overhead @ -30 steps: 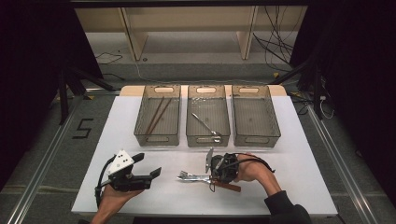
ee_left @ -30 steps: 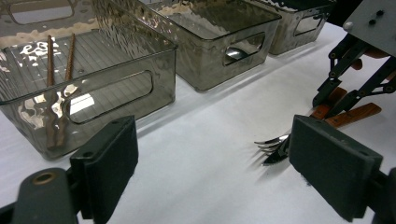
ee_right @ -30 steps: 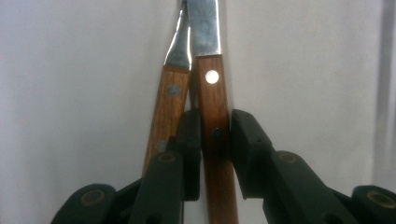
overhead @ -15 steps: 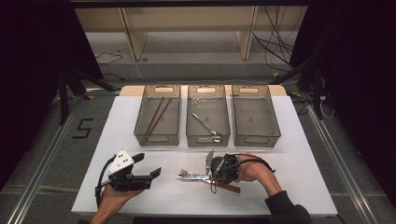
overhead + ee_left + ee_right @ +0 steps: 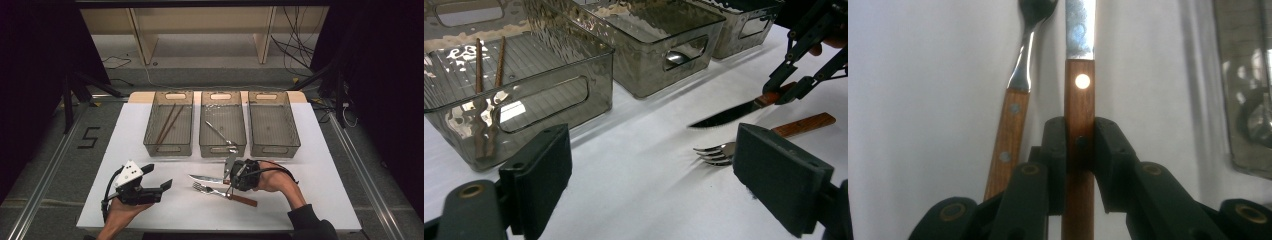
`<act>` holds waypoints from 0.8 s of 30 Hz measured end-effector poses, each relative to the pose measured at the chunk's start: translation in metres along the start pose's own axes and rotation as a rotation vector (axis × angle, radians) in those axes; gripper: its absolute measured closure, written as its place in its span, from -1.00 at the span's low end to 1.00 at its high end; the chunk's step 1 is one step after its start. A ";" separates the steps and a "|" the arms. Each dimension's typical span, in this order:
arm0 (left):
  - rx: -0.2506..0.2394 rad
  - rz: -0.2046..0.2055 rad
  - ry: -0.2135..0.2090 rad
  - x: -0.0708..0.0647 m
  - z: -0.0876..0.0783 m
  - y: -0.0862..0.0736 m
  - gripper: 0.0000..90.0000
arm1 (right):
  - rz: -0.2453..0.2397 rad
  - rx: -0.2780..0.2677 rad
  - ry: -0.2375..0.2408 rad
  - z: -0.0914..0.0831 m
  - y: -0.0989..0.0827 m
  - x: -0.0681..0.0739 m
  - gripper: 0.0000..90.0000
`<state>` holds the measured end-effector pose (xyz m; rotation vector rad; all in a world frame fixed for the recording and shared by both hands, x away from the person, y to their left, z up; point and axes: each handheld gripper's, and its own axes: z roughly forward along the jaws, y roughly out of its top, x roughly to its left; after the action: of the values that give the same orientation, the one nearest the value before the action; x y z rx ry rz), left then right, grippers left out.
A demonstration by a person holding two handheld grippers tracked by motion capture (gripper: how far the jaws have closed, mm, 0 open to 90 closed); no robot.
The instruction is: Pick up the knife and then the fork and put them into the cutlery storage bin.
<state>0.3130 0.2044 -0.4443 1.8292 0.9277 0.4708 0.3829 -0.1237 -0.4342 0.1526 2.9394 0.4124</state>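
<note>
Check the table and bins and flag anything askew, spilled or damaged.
Nothing stands out. The three bins sit in a straight row; chopsticks lie in the left one, a utensil in the middle. The right gripper is closed on the knife handle; the fork lies flat beside it. No spills or damage.

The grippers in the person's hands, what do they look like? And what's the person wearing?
Both are black. The left gripper has two flat, blocky black pads, a light grey three-cornered plate with dark dots on top, and brass-coloured pins at its joints. A black cable loops from it. The right gripper has thin black linkage bars, a grey plate and a black cable too. The right arm wears a dark sleeve.
</note>
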 end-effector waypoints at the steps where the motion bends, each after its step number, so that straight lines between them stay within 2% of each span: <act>1: -0.001 -0.001 0.001 0.000 0.000 0.000 -0.66 | 0.006 -0.007 -0.003 -0.002 -0.001 -0.001 0.71; 4: -0.002 -0.002 0.002 0.001 0.000 0.000 -0.66 | 0.040 -0.036 -0.015 -0.006 -0.003 -0.005 0.71; 6: -0.005 -0.002 0.004 0.001 -0.001 0.000 -0.66 | 0.082 -0.057 -0.023 -0.009 -0.004 -0.005 0.71; 9: -0.006 -0.001 0.005 0.001 -0.001 0.000 -0.66 | 0.106 -0.077 -0.035 -0.012 -0.006 -0.008 0.71; 11: -0.007 -0.001 0.006 0.001 -0.001 0.000 -0.66 | 0.137 -0.101 -0.059 -0.013 -0.007 -0.010 0.71; 16: -0.011 -0.004 0.008 0.001 -0.001 0.000 -0.66 | 0.236 -0.166 -0.100 -0.021 -0.011 -0.017 0.71; 19: -0.011 -0.003 0.007 0.001 -0.001 0.000 -0.66 | 0.292 -0.212 -0.109 -0.025 -0.016 -0.022 0.71; 24: -0.013 -0.002 0.009 0.001 -0.001 0.000 -0.66 | 0.337 -0.243 -0.145 -0.030 -0.022 -0.026 0.71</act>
<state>0.3131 0.2055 -0.4441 1.8153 0.9302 0.4828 0.4012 -0.1562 -0.4076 0.6213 2.6930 0.7640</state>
